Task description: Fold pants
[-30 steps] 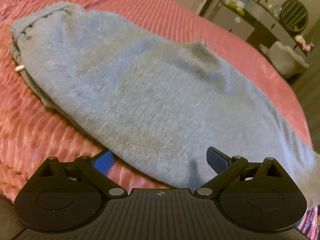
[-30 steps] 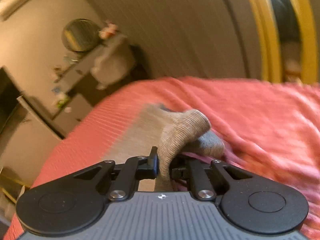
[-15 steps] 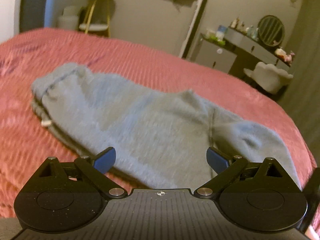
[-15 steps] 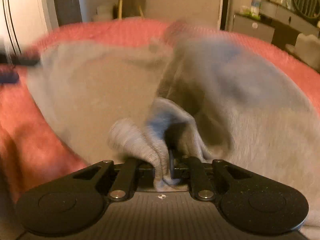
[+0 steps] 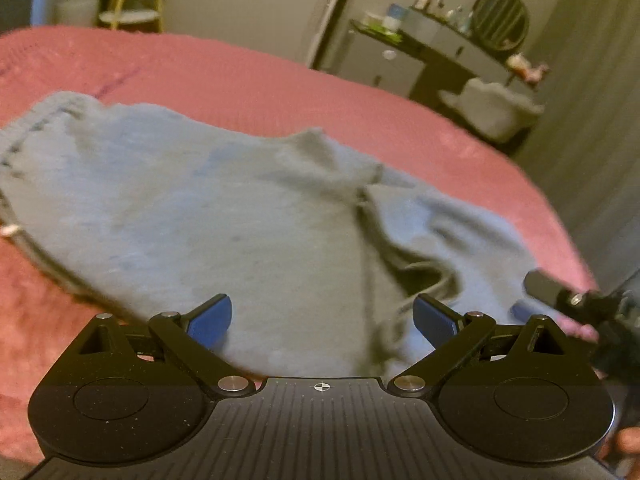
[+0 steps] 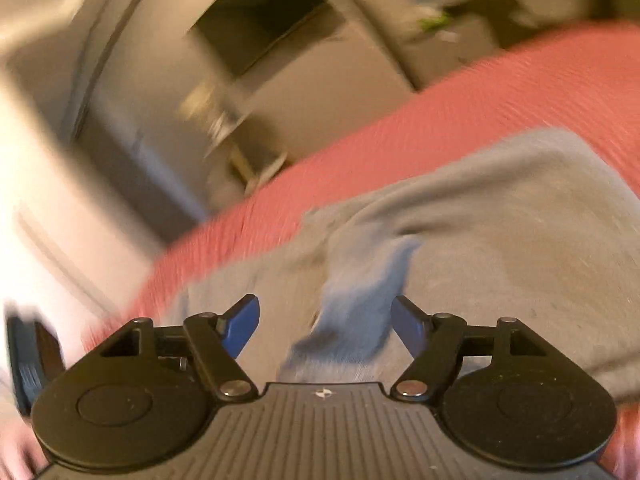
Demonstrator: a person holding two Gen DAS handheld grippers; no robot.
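Nearest in the left wrist view, the left tongs [image 5: 322,316] are spread wide and grip nothing; they hover just over the near edge of the grey pants [image 5: 224,216]. The right tongs [image 6: 325,320] are also wide apart and empty, with a ribbed cuff [image 6: 352,312] lying loose between the fingers, not pinched. The pants lie on the pink bed [image 5: 248,80], waistband to the left and the leg end bunched on the right. I judge one fold is laid and both tongs are free to smooth or take a new hold. Farther back stands a dresser [image 5: 436,56] with a round mirror [image 5: 500,20].
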